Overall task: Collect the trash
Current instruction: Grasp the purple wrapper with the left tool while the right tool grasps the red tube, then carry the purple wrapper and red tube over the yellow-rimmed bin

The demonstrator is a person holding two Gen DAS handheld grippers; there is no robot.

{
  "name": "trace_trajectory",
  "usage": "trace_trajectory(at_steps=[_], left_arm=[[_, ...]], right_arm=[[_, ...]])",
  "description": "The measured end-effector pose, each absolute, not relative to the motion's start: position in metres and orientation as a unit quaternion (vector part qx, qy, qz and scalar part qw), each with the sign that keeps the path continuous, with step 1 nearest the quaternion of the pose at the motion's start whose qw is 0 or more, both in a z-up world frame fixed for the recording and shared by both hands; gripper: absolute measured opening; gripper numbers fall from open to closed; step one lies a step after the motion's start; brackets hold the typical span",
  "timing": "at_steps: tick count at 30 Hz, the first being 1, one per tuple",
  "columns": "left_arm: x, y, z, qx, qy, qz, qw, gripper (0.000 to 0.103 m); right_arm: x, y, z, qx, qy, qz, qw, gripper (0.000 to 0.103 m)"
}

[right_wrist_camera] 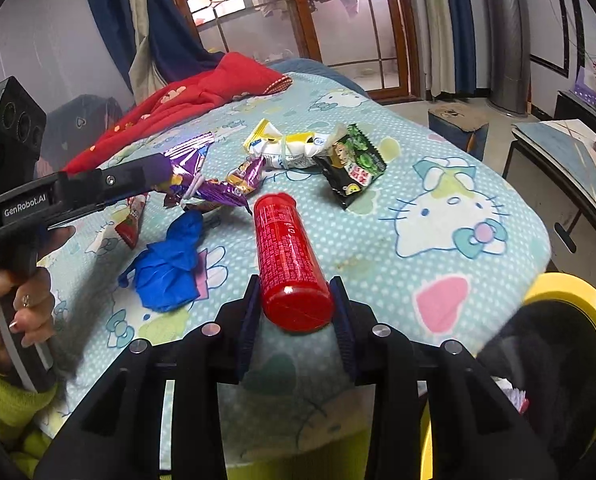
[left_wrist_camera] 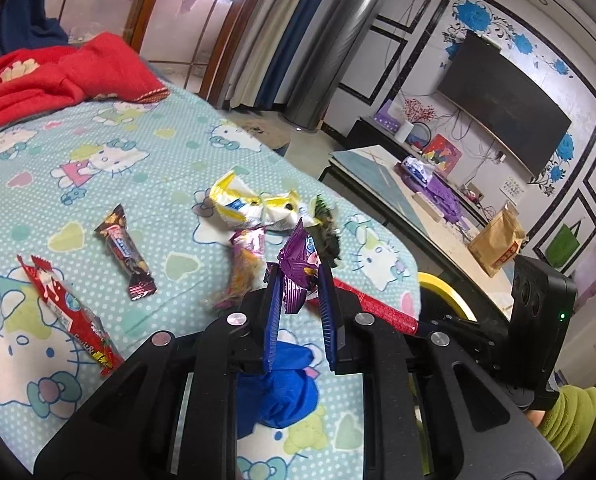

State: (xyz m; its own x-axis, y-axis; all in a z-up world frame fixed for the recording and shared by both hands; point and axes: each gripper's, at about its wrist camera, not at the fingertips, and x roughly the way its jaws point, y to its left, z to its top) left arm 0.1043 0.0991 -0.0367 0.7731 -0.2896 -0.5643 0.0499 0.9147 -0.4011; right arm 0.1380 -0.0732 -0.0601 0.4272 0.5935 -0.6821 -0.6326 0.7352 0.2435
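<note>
On the cartoon-cat bedsheet (right_wrist_camera: 437, 208) lies scattered trash. My left gripper (left_wrist_camera: 299, 276) is shut on a crumpled purple wrapper (left_wrist_camera: 298, 268), held just above the sheet; the right wrist view shows that gripper (right_wrist_camera: 166, 172) and the purple wrapper (right_wrist_camera: 202, 184) from the side. My right gripper (right_wrist_camera: 296, 284) is shut on the near end of a red tube (right_wrist_camera: 286, 248), which points away over the bed. Loose on the sheet lie a yellow-white wrapper (right_wrist_camera: 286, 148), a black-green packet (right_wrist_camera: 353, 168), a blue crumpled bag (right_wrist_camera: 166, 268), a brown candy wrapper (left_wrist_camera: 126, 252), a red packet (left_wrist_camera: 70, 312) and a pink-orange wrapper (left_wrist_camera: 246, 268).
A yellow-rimmed bin (right_wrist_camera: 569, 320) stands off the bed's near right corner. A red blanket (left_wrist_camera: 58, 76) lies at the far end of the bed. Right of the bed a low table (left_wrist_camera: 377, 168) carries a brown paper bag (left_wrist_camera: 497, 240) and purple things.
</note>
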Motion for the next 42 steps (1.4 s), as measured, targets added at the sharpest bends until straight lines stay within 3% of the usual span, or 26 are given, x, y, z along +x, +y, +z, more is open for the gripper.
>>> trace_trajectory(at_steps=[20,42], left_arm=[[0.1,0.064,-0.021,-0.165,0.317,-0.134,0.924,0.012],[0.108,-0.026,-0.021,-0.108,0.328,-0.216,0.913,0.012]], right_arm=[[0.141,-0.119,-0.031,0.014,0.348,0.315,0.883,0.029],[0.145,-0.199,-0.012,0.054,0.316,0.241,0.916,0.028]])
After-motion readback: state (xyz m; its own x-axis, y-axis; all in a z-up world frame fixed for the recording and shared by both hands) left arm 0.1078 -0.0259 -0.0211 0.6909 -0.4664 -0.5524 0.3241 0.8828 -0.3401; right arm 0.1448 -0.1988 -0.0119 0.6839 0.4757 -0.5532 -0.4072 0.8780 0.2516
